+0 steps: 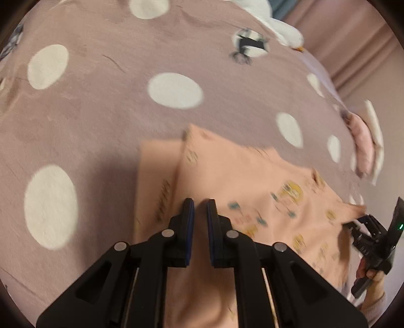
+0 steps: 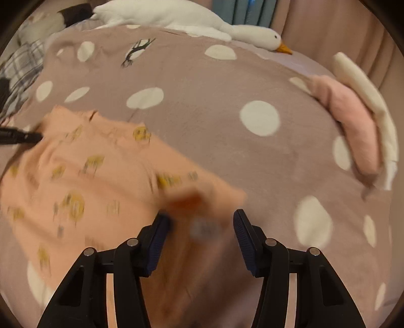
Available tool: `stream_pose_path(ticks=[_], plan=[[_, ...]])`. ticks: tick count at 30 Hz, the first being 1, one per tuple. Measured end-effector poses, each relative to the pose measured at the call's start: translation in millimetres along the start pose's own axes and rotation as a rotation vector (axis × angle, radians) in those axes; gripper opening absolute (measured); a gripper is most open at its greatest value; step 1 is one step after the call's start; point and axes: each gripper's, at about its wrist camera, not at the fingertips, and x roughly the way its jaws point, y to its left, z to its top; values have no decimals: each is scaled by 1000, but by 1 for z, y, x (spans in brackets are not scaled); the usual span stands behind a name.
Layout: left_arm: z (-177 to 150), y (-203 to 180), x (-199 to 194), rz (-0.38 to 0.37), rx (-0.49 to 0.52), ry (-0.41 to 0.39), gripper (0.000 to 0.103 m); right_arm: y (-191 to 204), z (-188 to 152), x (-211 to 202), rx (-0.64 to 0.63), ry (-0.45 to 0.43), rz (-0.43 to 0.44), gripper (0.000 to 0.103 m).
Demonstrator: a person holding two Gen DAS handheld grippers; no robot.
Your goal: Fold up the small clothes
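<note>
A small peach garment (image 1: pixel 252 181) with yellow and teal prints lies partly folded on the mauve dotted blanket (image 1: pixel 101 106). My left gripper (image 1: pixel 200 205) is shut on a pinch of its fabric near one edge. Its tip (image 2: pixel 38 137) also shows at the left of the right wrist view, gripping the garment (image 2: pixel 101 171) there. My right gripper (image 2: pixel 200 217) stands open over the blurred near corner of the garment, and the pads do not press on the cloth. In the left wrist view the right gripper (image 1: pixel 358 224) sits at the garment's far right corner, held by a hand.
A white stuffed goose (image 2: pixel 189 17) lies along the far side of the blanket (image 2: pixel 202 101). Folded pink and cream clothes (image 2: pixel 353 121) are stacked at the right. Plaid fabric (image 2: pixel 20 68) lies at the far left. Pink curtains hang behind.
</note>
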Motion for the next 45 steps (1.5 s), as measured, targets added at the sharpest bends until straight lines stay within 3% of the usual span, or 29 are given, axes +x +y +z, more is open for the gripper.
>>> stream_pose_path(ticks=[4, 6, 7, 9, 10, 15, 20, 24, 26, 27, 30, 33, 41, 43, 45], plan=[[21, 13, -7, -4, -64, -24, 9, -32, 37, 9, 279, -61, 18, 55], [26, 17, -15, -11, -56, -44, 15, -41, 41, 4, 313, -73, 44, 55], [29, 22, -19, -61, -49, -37, 24, -45, 38, -1, 320, -80, 98, 55], [30, 30, -20, -144, -63, -10, 34, -47, 32, -5, 316, -78, 171, 55], [31, 35, -20, -182, -71, 4, 34, -49, 27, -7, 308, -73, 201, 55], [32, 40, -15, -235, -71, 18, 34, -54, 15, 2, 329, -32, 198, 55], [39, 35, 2, -193, -48, 39, 32, -49, 5, 6, 360, -37, 226, 55], [45, 38, 14, -237, -67, 64, 32, -43, 0, 2, 346, -41, 243, 55], [46, 41, 14, -265, -94, 58, 24, -41, -4, -2, 342, -50, 260, 55], [46, 42, 13, -266, -99, 53, 8, -40, -6, -5, 345, -58, 272, 55], [43, 40, 8, -282, -102, 32, 4, -39, -9, -9, 352, -69, 288, 55], [39, 25, 2, -233, -29, -3, 5, -40, -11, -12, 366, -82, 295, 55], [54, 6, -38, 32, 13, -220, 4, -43, -17, -18, 398, -96, 286, 55], [58, 4, -32, 67, 43, -205, 6, -44, -19, -19, 409, -98, 286, 55], [57, 4, -22, 178, 74, -191, 7, -44, -20, -20, 411, -96, 276, 55]])
